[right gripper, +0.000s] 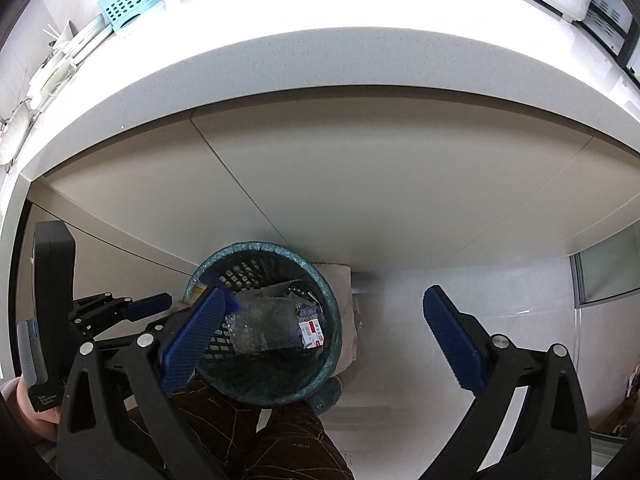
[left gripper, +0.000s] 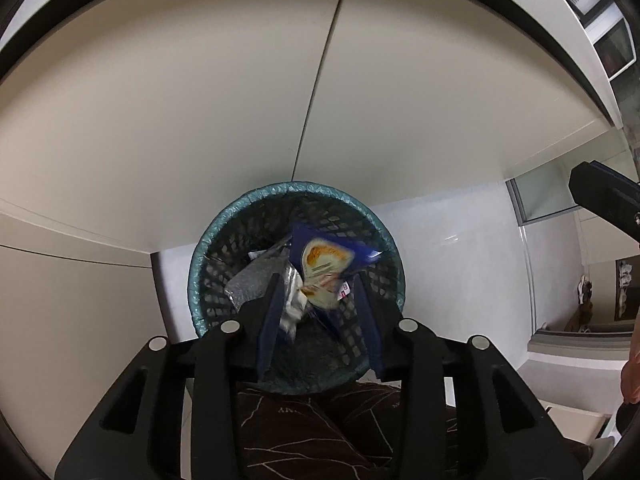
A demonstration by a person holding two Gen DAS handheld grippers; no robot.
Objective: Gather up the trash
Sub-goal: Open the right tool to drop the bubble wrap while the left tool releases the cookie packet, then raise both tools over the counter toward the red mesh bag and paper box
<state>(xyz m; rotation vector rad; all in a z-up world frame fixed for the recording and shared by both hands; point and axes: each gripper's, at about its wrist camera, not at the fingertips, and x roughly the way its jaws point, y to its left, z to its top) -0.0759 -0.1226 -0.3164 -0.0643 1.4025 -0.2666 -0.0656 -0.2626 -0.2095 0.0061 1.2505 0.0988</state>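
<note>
Left gripper (left gripper: 316,280): jaws spread, nothing pinched; a blue snack wrapper (left gripper: 326,266) sits loose between and just beyond the tips, with crumpled clear plastic (left gripper: 256,280) beside the left finger. All of it lies inside the black mesh trash bin (left gripper: 224,240) with teal liner, directly under the jaws. Right gripper (right gripper: 320,300): jaws spread wide, empty; the bin sits by its left finger (right gripper: 196,328), holding clear plastic and a small carton (right gripper: 311,326). Beyond: beige cabinet doors (right gripper: 360,184), white countertop (right gripper: 320,64).

White floor (right gripper: 460,276) (bearing lined basket (right gripper: 320,384))
</note>
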